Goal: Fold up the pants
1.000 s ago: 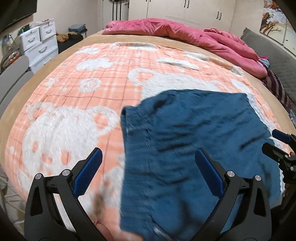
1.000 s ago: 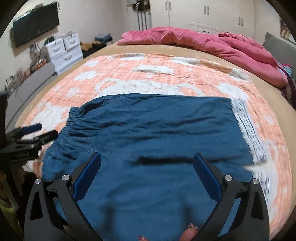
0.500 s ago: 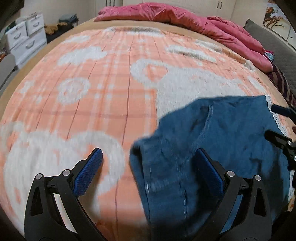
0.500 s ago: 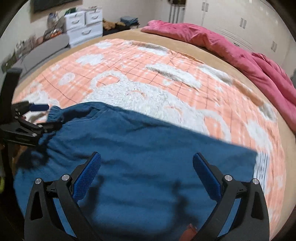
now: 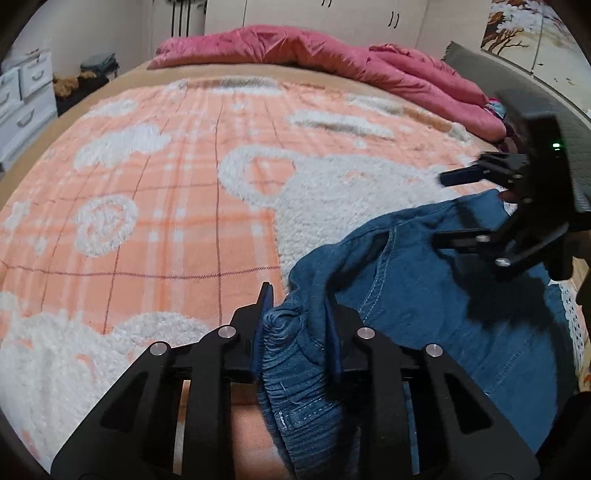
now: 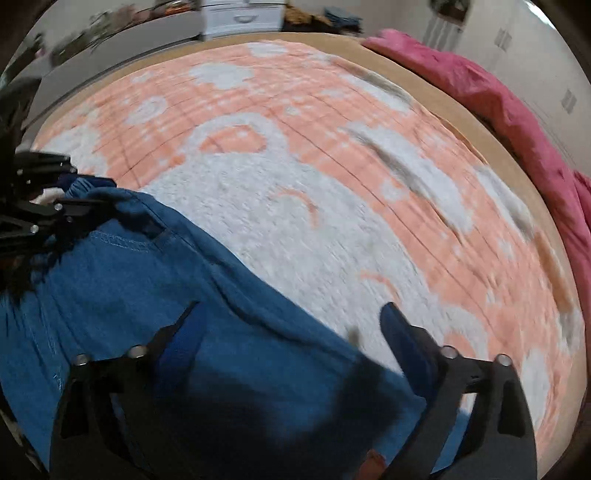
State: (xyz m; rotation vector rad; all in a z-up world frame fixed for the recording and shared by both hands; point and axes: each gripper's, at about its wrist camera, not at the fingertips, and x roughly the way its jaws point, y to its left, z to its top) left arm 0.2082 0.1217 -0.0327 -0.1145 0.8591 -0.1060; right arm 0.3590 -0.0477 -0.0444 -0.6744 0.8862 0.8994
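Left claw (image 5: 297, 325) clamped on bunched waistband of blue denim pants (image 5: 424, 295) rumpled across orange-and-white blanket (image 5: 166, 206); right claw (image 6: 291, 332) spread wide, gripping nothing.

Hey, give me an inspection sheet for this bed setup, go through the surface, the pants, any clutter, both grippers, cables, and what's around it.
Surface: bed covered by an orange and white plaid blanket, lying flat.
Job's things: blue denim pants on the blanket's near side, waistband bunched and lifted at one corner.
Clutter: pink comforter heaped along the far edge of the bed.
Grippers: left hand-held gripper shut on the elastic waistband; right hand-held gripper open, fingers over the denim near its edge, nothing clamped.
Cables: nothing seen.
Surroundings: white drawer unit beside the bed, pale wardrobe doors behind it, a tree picture on the wall.
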